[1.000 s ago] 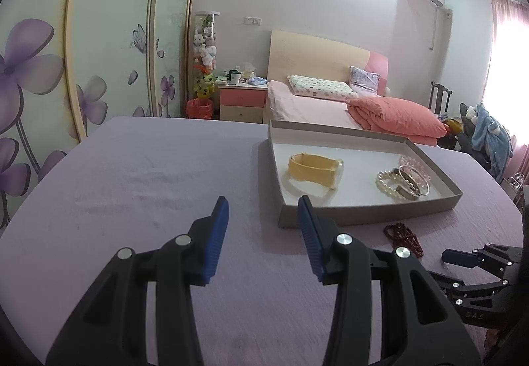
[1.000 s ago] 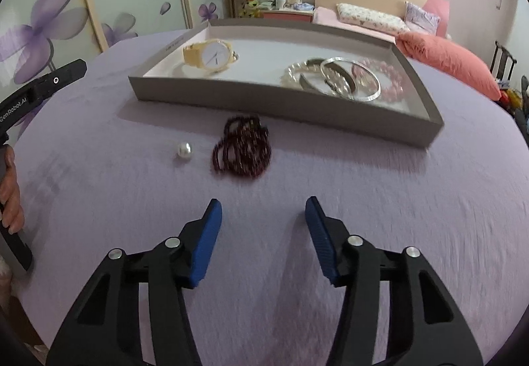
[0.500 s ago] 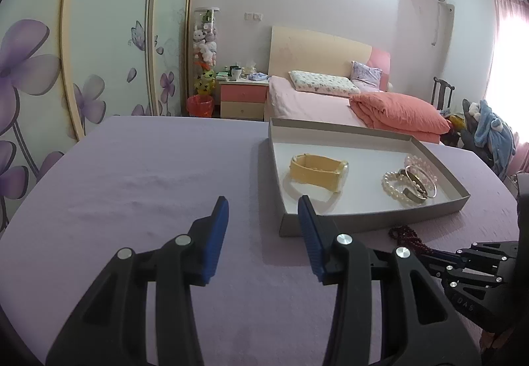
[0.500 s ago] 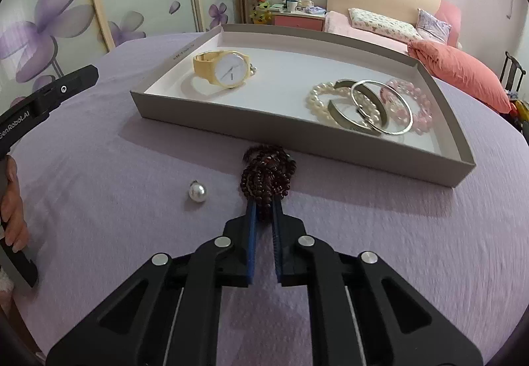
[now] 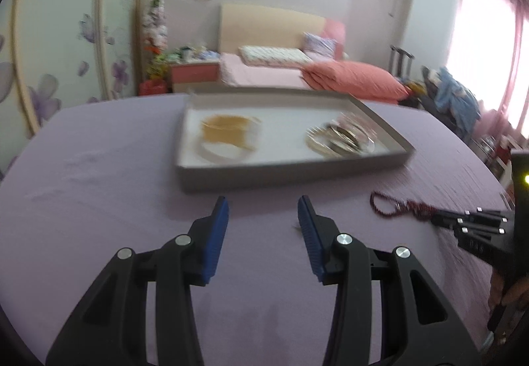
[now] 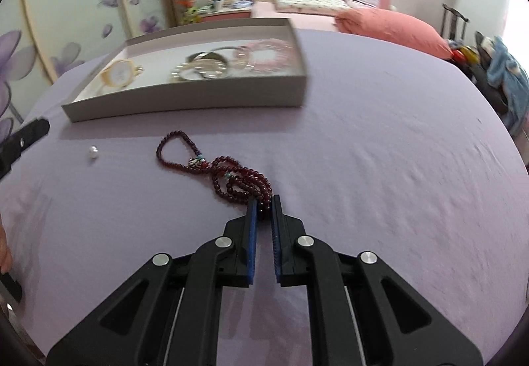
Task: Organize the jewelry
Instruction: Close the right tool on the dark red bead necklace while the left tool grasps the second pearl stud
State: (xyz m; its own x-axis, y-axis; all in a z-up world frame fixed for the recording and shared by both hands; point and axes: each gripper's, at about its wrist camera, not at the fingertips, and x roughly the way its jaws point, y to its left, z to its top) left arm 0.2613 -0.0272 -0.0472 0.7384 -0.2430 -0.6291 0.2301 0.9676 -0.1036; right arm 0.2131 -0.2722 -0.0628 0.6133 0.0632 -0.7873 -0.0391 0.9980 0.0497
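Right gripper (image 6: 263,201) jaws pinch the dark-red beaded strand (image 6: 231,176) at frame centre w/ its tail limp on purple cloth; likely light, floppy, snag-prone, so grip bunched loops; left gripper (image 5: 263,210) jaws spread.

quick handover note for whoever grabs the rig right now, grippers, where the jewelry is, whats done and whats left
Right gripper: shut on the dark red bead necklace; most of the strand trails on the purple cloth, outside the tray.
Left gripper: open, holding nothing, over the cloth in front of the tray.
In the tray: yellow watch, pearl bracelet, silver bangles, pink bead bracelet.
Left: get the necklace into the tray, then the loose pearl lying on the cloth to its left.
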